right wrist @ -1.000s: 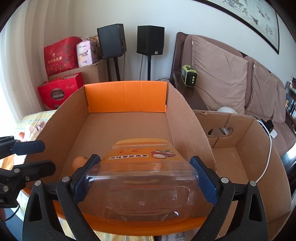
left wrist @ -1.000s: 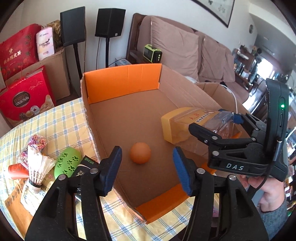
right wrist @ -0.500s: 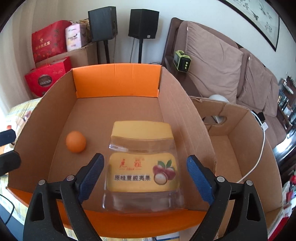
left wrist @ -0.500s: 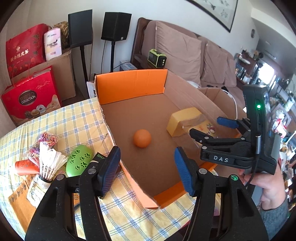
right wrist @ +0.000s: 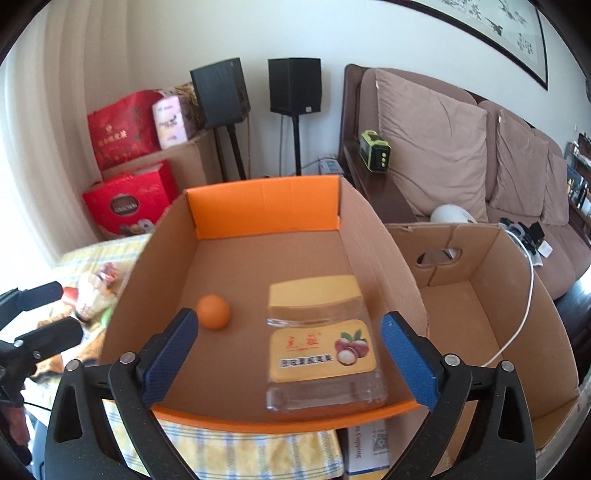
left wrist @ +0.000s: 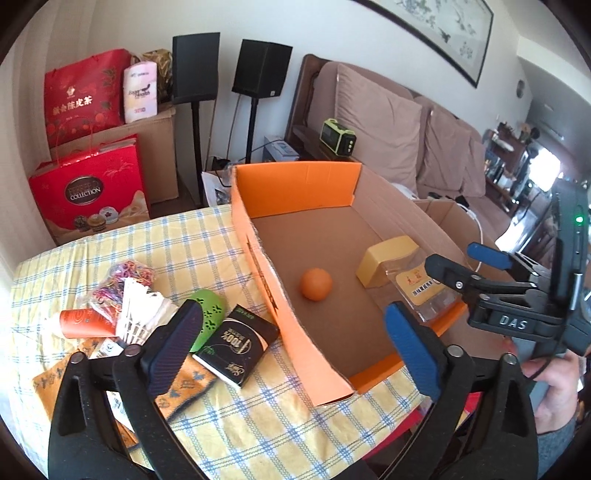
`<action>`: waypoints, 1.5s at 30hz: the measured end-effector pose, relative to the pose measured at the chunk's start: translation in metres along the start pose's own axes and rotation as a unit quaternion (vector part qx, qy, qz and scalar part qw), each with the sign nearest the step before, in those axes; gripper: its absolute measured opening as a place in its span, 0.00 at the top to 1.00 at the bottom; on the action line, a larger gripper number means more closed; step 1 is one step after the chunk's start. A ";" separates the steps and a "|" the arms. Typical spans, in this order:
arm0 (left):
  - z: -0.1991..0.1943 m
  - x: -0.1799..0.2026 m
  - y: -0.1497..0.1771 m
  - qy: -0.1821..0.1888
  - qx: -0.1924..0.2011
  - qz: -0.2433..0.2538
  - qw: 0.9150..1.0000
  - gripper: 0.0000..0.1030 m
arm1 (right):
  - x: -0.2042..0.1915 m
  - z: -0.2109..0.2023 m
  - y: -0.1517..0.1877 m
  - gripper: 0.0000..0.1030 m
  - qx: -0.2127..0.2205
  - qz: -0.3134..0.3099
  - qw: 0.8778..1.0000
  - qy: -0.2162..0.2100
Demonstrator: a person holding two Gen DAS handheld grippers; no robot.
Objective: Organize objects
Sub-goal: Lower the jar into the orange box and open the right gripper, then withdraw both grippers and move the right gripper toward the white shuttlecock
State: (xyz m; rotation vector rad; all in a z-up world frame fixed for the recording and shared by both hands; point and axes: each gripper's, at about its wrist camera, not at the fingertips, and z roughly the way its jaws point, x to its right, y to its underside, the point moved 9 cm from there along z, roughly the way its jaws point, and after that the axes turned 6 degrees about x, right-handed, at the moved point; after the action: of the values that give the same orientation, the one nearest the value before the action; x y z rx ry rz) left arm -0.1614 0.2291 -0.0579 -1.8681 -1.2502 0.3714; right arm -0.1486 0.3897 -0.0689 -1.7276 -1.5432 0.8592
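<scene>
Jar [right wrist: 325, 343] with the yellow lid lies on its side on the floor of the cardboard box [right wrist: 258, 206], near the orange ball [right wrist: 213, 311]. Your right hand-held gripper [right wrist: 288, 350] is spread and empty above it; your left hand-held gripper [left wrist: 291, 341], also spread, hovers over the bench [left wrist: 177, 240] clutter, well placed for the black packet [left wrist: 236, 341].

Jar [right wrist: 325, 347], orange ball [right wrist: 213, 311] lying in box [right wrist: 266, 206].

A home living room: a brown sofa [right wrist: 480, 155] with cushions lines the wall beneath a framed painting [right wrist: 491, 22], two speakers [right wrist: 293, 85] on stands beside it, red gift bags [left wrist: 83, 92] stacked nearby.
</scene>
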 end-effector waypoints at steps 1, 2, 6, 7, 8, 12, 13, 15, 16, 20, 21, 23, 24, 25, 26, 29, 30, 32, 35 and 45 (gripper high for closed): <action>-0.002 -0.003 -0.001 -0.003 0.002 -0.002 1.000 0.00 | -0.004 -0.002 -0.002 0.01 0.003 0.000 1.000 -0.003; -0.004 -0.006 -0.001 -0.006 0.004 -0.004 1.000 0.00 | -0.008 -0.004 -0.003 0.01 0.005 0.000 1.000 -0.004; -0.013 -0.020 -0.001 -0.022 0.014 -0.010 1.000 0.00 | -0.020 -0.009 -0.009 0.00 0.013 0.000 1.000 -0.003; -0.016 -0.023 -0.002 -0.029 0.018 -0.010 0.999 0.00 | -0.022 -0.010 -0.010 0.00 0.015 0.000 1.000 -0.003; -0.018 -0.027 -0.002 -0.034 0.021 -0.010 0.999 0.00 | -0.025 -0.011 -0.011 0.00 0.017 -0.001 1.000 -0.004; -0.028 -0.040 -0.004 -0.050 0.033 -0.012 0.998 0.00 | -0.036 -0.014 -0.010 0.00 0.016 -0.004 1.000 -0.013; -0.031 -0.044 -0.004 -0.053 0.035 -0.013 0.998 0.00 | -0.040 -0.014 -0.010 0.00 0.015 -0.006 1.000 -0.014; -0.035 -0.050 -0.004 -0.059 0.038 -0.015 0.997 0.00 | -0.045 -0.015 -0.010 0.00 0.016 -0.009 1.000 -0.017; -0.037 -0.054 -0.004 -0.063 0.039 -0.016 0.997 0.00 | -0.050 -0.016 -0.010 0.00 0.016 -0.011 1.000 -0.018; -0.046 -0.068 -0.001 -0.071 0.041 -0.023 0.996 0.00 | -0.065 -0.018 -0.010 0.00 0.015 -0.018 0.999 -0.024; -0.048 -0.072 0.000 -0.074 0.041 -0.024 0.996 0.00 | -0.070 -0.019 -0.010 0.00 0.016 -0.021 0.999 -0.026; -0.052 -0.079 0.003 -0.080 0.041 -0.025 0.996 0.00 | -0.079 -0.019 -0.011 0.00 0.016 -0.026 0.999 -0.031; -0.053 -0.083 0.003 -0.083 0.041 -0.026 0.995 0.00 | -0.084 -0.020 -0.011 0.00 0.016 -0.029 0.999 -0.034; -0.055 -0.087 0.004 -0.087 0.041 -0.027 0.995 0.00 | -0.088 -0.020 -0.011 0.00 0.017 -0.032 0.999 -0.037; -0.057 -0.091 0.006 -0.091 0.041 -0.028 0.995 0.00 | -0.092 -0.020 -0.011 0.00 0.017 -0.034 0.999 -0.040; -0.063 -0.104 0.011 -0.101 0.040 -0.034 0.994 0.00 | -0.107 -0.020 -0.012 0.00 0.016 -0.039 0.998 -0.050; -0.065 -0.109 0.012 -0.104 0.040 -0.037 0.993 0.00 | -0.110 -0.020 -0.011 0.00 0.016 -0.041 0.998 -0.052; -0.069 -0.118 0.015 -0.110 0.040 -0.041 0.992 0.00 | -0.120 -0.019 -0.012 0.00 0.014 -0.046 0.997 -0.057; -0.076 -0.133 0.018 -0.119 0.040 -0.047 0.991 0.00 | -0.135 -0.017 -0.010 0.00 0.011 -0.056 0.996 -0.068; -0.099 -0.195 0.035 -0.151 0.042 -0.082 0.984 0.00 | -0.177 -0.010 -0.008 0.00 0.005 -0.071 0.992 -0.102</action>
State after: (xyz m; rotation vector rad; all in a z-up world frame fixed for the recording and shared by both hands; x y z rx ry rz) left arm -0.1664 0.0082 -0.0628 -1.6654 -1.5530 0.6262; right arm -0.1605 0.2133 -0.0484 -1.5403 -1.7692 0.9934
